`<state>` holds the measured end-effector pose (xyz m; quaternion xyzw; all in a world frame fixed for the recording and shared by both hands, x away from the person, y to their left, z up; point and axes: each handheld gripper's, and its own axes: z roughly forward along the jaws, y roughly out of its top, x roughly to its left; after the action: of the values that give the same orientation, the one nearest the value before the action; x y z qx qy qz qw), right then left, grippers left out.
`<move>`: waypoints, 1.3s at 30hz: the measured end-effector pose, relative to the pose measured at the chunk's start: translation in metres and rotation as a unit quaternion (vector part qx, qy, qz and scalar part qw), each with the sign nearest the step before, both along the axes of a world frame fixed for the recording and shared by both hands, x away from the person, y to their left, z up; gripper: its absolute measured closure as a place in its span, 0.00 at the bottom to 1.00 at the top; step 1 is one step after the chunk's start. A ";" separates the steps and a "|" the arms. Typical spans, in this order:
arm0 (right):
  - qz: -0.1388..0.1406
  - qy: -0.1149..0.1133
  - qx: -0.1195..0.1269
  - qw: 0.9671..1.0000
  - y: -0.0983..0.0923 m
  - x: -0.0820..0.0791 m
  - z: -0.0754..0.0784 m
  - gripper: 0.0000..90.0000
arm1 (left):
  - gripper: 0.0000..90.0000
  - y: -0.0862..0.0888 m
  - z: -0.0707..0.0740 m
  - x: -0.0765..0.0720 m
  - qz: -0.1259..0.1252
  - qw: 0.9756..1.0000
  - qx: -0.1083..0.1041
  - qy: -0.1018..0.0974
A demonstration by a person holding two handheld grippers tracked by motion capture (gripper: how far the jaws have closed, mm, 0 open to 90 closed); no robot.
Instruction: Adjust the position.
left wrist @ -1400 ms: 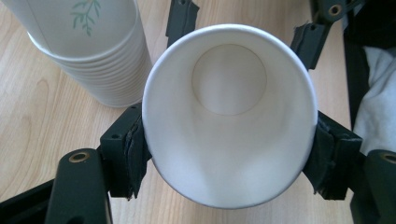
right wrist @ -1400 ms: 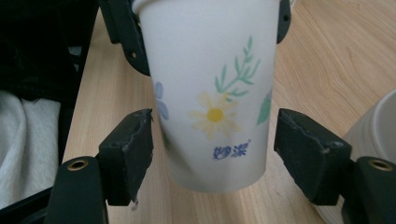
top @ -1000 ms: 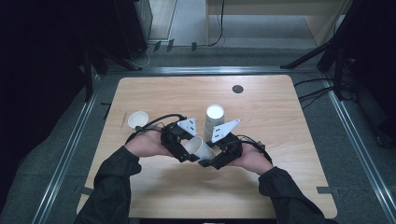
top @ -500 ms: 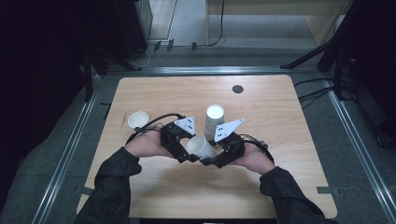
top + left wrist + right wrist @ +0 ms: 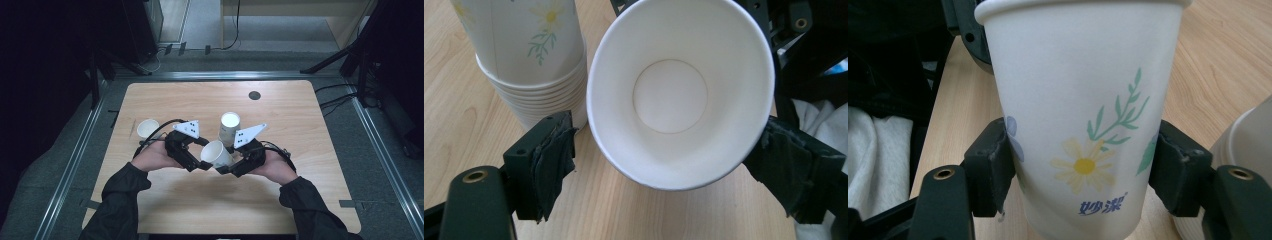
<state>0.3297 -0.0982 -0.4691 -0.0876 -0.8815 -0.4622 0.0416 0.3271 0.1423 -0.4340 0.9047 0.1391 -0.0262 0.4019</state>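
Left of the cup stack (image 5: 229,127) stands a lone cup (image 5: 147,129). Your left gripper (image 5: 200,161) has just let its jaws spread, seemingly clear of the tilted paper cup (image 5: 216,154), just before the stack. Your right gripper (image 5: 226,169) clamps it.

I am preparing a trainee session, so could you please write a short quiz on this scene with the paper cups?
1. True or false: the right gripper clamps the white flower-printed paper cup.
2. Which stands open beside that cup's rim: A, left gripper, or B, right gripper?
3. What stands upside down on the light wooden table behind the grippers?

Key: 1 true. 2 A. 3 the stack of flower-printed paper cups.
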 end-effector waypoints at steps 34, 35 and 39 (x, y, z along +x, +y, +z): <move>0.008 0.017 0.013 1.000 0.003 0.001 0.001 0.38 | 0.32 -0.002 -0.003 -0.003 0.012 0.997 -0.073 0.015; 0.008 0.018 0.014 1.000 0.003 0.001 0.001 0.37 | 0.32 -0.002 -0.003 -0.003 0.011 0.997 -0.075 0.015; 0.006 0.017 0.013 1.000 0.004 0.001 0.001 0.32 | 0.33 0.000 -0.002 -0.002 0.011 0.997 -0.081 0.017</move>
<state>0.3310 -0.0946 -0.4680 -0.0898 -0.8752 -0.4716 0.0604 0.3248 0.1428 -0.4358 0.8669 0.1534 -0.0478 0.4719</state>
